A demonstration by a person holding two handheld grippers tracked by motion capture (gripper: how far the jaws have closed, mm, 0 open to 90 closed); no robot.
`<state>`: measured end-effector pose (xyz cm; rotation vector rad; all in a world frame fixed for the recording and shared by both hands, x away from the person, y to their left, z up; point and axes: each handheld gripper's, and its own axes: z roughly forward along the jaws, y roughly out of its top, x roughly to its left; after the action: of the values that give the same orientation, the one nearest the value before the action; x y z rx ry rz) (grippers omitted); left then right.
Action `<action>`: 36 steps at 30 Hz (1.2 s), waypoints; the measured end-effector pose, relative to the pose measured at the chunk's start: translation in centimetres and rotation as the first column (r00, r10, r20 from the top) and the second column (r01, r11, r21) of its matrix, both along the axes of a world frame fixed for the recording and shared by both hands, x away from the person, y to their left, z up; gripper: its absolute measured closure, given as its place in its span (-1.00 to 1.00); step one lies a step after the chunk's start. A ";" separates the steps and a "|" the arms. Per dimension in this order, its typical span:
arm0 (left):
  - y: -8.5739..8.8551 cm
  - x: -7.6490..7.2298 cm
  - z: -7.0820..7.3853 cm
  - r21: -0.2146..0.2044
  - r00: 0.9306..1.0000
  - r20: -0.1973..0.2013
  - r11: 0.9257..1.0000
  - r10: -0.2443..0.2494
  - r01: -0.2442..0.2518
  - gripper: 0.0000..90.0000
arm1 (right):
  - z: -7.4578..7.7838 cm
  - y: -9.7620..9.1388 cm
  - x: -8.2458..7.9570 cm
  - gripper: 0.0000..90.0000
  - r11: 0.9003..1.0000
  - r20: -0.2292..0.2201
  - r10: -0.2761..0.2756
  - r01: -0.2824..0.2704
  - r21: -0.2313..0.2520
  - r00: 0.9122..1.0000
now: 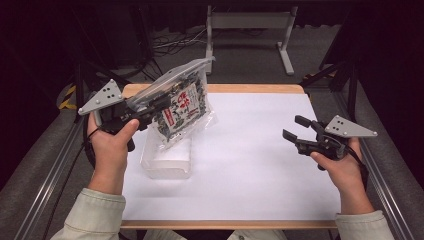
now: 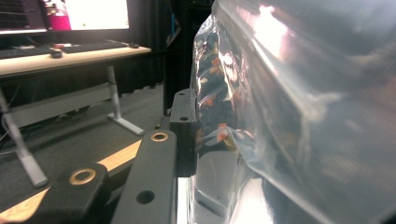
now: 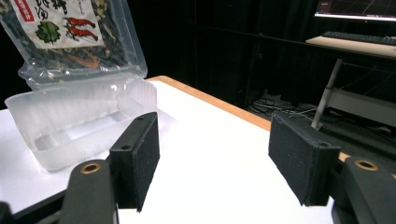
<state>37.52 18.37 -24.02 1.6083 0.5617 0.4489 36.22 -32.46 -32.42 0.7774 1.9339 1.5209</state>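
Note:
A clear plastic bag of dark dried food with a white and red label hangs tilted in the air over the table's left half. My left gripper is shut on the bag's upper left side; the bag presses against its jaw in the left gripper view. Directly under the bag, a clear plastic tray sits on the white table sheet; in the right gripper view the bag hovers just above the tray. My right gripper is held open at the right, nothing between its pads.
The white sheet covers a wooden table, with bare room in the middle and right. A white metal frame and cables lie on the floor behind the table. Metal rails run along both sides.

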 end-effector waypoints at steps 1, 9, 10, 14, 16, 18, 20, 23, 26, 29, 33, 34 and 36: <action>0.1 0.2 -0.1 -0.003 1.000 -0.004 1.000 0.013 -0.013 0.62 | -0.2 -0.1 0.0 -0.24 1.000 -0.005 -0.002 0.002 0.002 1.000; 1.3 0.9 -0.7 -0.003 0.998 -0.021 0.998 0.064 -0.064 0.62 | -2.1 -0.6 0.2 -0.24 1.000 -0.035 -0.024 0.024 -0.010 0.999; 1.4 1.0 -0.8 -0.003 0.997 -0.022 0.997 0.072 -0.072 0.62 | -2.2 -0.8 0.2 -0.24 1.000 -0.036 -0.019 0.019 -0.012 0.999; 1.9 1.1 -1.0 0.005 0.995 -0.029 0.996 0.092 -0.092 0.61 | -2.3 -1.5 -0.1 -0.24 1.000 -0.030 -0.028 0.028 -0.003 0.999; 2.1 1.2 -1.1 0.007 0.994 -0.033 0.995 0.102 -0.102 0.62 | -2.4 -1.9 -0.3 -0.23 0.999 -0.038 -0.033 0.033 0.005 0.999; 2.2 1.4 -1.2 0.011 0.993 -0.038 0.993 0.114 -0.114 0.62 | -2.6 -2.2 -0.4 -0.23 0.999 -0.042 -0.038 0.038 0.006 0.998; 2.3 1.4 -1.3 0.019 0.992 -0.042 0.992 0.122 -0.122 0.62 | -2.7 -2.4 -0.4 -0.23 0.999 -0.046 -0.038 0.039 0.005 0.998; 2.4 1.4 -1.4 0.025 0.991 -0.045 0.992 0.129 -0.128 0.62 | -2.8 -2.3 -0.3 -0.23 0.999 -0.047 -0.036 0.036 0.004 0.998; 2.4 1.4 -1.6 0.028 0.991 -0.049 0.992 0.123 -0.122 0.62 | -2.9 -2.2 -0.3 -0.23 0.999 -0.046 -0.036 0.036 0.002 0.998; 2.3 1.3 -1.8 0.043 0.992 -0.059 0.993 0.109 -0.107 0.62 | -2.9 -2.0 -0.3 -0.18 1.000 -0.059 -0.023 0.023 0.009 0.998; 2.3 1.3 -2.2 0.044 0.992 -0.061 0.994 0.107 -0.104 0.62 | -2.9 -1.9 -0.4 -0.18 1.000 -0.063 -0.010 0.011 0.023 0.998; 2.4 1.3 -2.4 0.047 0.992 -0.067 0.993 0.107 -0.104 0.62 | -2.9 -1.9 -0.4 -0.18 1.000 -0.061 -0.010 0.012 0.023 0.998; 2.4 1.4 -2.7 0.053 0.991 -0.074 0.993 0.112 -0.108 0.62 | -2.9 -1.9 -0.4 -0.18 1.000 -0.060 -0.011 0.013 0.024 0.998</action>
<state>38.95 20.78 -26.72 1.6522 0.7046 0.4878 35.85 -34.35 -35.29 0.8530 1.9536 1.5330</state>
